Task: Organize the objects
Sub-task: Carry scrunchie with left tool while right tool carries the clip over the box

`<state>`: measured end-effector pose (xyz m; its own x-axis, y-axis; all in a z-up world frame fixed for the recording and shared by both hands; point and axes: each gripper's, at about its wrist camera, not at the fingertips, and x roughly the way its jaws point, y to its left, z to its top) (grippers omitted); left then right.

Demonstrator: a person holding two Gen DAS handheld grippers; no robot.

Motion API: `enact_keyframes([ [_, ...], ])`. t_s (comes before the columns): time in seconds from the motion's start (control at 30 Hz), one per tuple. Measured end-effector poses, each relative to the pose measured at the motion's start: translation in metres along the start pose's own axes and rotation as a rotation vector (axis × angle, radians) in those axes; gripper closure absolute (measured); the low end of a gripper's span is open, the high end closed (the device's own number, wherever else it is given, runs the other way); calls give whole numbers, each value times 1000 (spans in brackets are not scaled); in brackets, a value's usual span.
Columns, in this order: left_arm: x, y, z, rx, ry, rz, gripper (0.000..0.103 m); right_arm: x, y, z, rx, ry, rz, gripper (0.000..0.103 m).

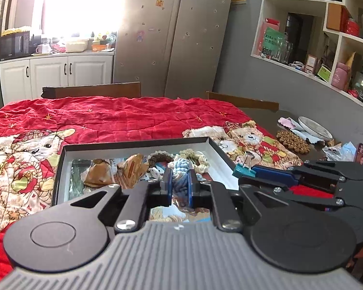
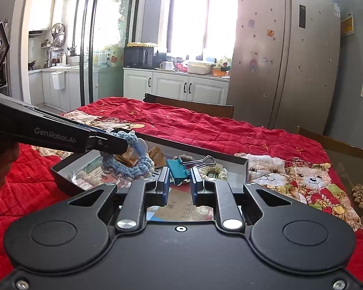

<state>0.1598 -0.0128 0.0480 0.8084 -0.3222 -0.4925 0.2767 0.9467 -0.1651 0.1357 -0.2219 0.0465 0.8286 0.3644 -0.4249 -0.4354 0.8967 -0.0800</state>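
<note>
A shallow box (image 1: 138, 143) with a black rim lies on the red quilt; inside are brown wrapped pieces (image 1: 96, 174) and cream and brown crochet rings (image 1: 196, 155). My left gripper (image 1: 180, 181) is shut on a light-blue crochet piece (image 1: 180, 169) and holds it just above the box. In the right wrist view it enters from the left as the left gripper (image 2: 125, 145), with the blue crochet piece (image 2: 130, 166) hanging from its tips. My right gripper (image 2: 179, 181) is shut on a teal binder clip (image 2: 177, 170) over the box (image 2: 60, 169). In the left wrist view the clip (image 1: 244, 168) sits at the box's right edge.
A red quilt (image 1: 109, 118) with bear prints covers the table. On bare tabletop to the right lie a round wooden trivet (image 1: 292, 141), a plate (image 1: 314, 126) and small wrappers. Two wooden chair backs (image 1: 92, 90) stand at the far edge, with a fridge behind.
</note>
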Motion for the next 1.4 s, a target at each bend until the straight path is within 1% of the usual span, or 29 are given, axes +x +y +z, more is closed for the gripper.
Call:
enact_keyframes([
  [0.23,17,2,10,-10,-2,24,89,21,-16,8,55,13,-1,86],
  [0.53,43,1,20,-9,18,40,89,49,-29,18,74,31,-41,86],
  [1.03,87,-2,29,-4,59,50,88,93,-56,9,135,87,-99,86],
  [1.23,96,1,30,-29,66,30,88,107,-63,5,154,108,-94,86],
  [1.4,104,1,30,-32,70,30,88,113,-63,4,152,109,-86,86],
])
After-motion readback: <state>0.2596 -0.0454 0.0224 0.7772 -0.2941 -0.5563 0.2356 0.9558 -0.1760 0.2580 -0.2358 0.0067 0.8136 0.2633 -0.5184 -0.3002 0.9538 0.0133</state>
